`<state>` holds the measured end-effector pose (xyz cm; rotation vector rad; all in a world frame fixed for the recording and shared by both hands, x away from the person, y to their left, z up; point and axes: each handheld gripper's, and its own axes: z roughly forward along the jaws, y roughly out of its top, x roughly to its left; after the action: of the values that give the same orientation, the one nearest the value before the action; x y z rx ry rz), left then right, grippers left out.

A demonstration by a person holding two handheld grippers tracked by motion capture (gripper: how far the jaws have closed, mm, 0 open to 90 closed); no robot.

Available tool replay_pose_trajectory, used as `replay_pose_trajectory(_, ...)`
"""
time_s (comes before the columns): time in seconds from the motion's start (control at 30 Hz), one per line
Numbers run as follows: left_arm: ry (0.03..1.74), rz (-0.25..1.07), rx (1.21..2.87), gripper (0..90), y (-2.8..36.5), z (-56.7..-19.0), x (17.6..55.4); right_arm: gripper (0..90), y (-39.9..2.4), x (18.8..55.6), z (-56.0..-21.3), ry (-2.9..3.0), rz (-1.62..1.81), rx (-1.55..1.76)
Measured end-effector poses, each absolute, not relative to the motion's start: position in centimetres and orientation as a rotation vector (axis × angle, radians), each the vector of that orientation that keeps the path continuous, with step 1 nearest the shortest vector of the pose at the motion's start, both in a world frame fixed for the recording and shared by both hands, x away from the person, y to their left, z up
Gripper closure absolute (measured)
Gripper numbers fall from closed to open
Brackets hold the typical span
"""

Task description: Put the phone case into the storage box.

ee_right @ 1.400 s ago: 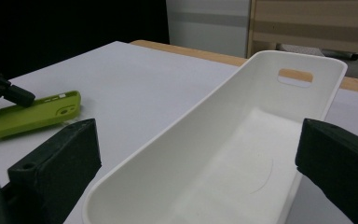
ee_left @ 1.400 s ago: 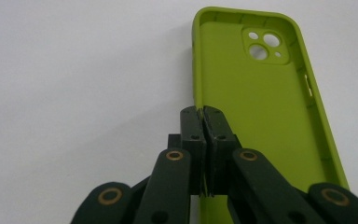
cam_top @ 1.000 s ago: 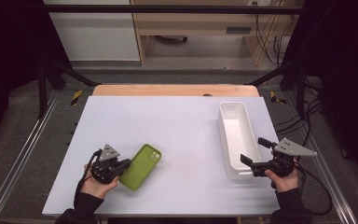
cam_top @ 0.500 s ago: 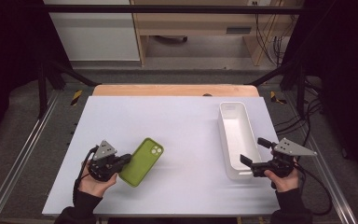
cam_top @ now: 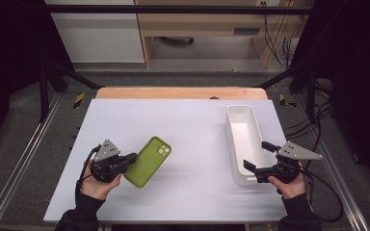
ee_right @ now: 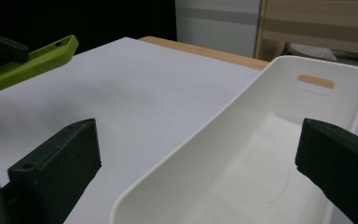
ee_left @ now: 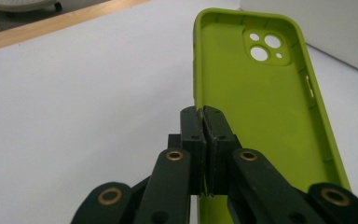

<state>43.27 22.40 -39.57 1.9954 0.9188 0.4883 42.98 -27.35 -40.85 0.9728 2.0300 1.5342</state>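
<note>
A: What is held by the left gripper (cam_top: 131, 159)?

B: A green phone case (cam_top: 149, 160) is clamped by its long side wall. In the left gripper view the two black jaws are seen pressed together on the thin edge of the case (ee_left: 261, 107), with nothing but that wall between them. The hollow inner side of the case is turned toward the camera, and the camera cut-outs are found at its far end, toward 1 o'clock in that view.

A: Where is the case located on the table (cam_top: 192, 120)?

B: In the high view it is seen at about 7 o'clock of the white table top, just to the 3 o'clock side of the left gripper. Its long axis is angled from 7 o'clock toward 1 o'clock. In the right gripper view the case (ee_right: 32, 58) is shown tilted, with one end raised above the table surface.

A: What is the state of the right gripper (cam_top: 256, 156)?

B: Its jaws are spread wide and nothing is gripped. In the right gripper view the near end of a white tray (ee_right: 223, 140) is seen between the two jaws, with no contact made by either pad. In the high view the tray (cam_top: 232, 144) lies at about 4 o'clock of the table, well apart from the case, with its long axis running from 6 to 12 o'clock. A slot handle is visible in its far end wall.
</note>
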Motion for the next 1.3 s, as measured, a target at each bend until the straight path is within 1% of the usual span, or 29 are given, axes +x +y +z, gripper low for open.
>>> replay_pose_trajectory(0.27, 0.888, 0.5, 1.97, 88.0, 21.8, -39.0, 44.0, 0.5, -26.3, 42.9, -40.4, 2.051, 1.527, 0.95)
replay_pose_trajectory(0.9, 0.782, 0.497, 2.007, 88.0, 18.4, -38.8, 45.0, 0.5, -24.2, 43.0, -40.0, 2.099, 1.52, 0.942)
replay_pose_trajectory(1.3, 0.753, 0.494, 2.027, 88.1, 17.1, -39.1, 44.6, 0.6, -22.7, 43.2, -39.9, 2.139, 1.513, 0.929)
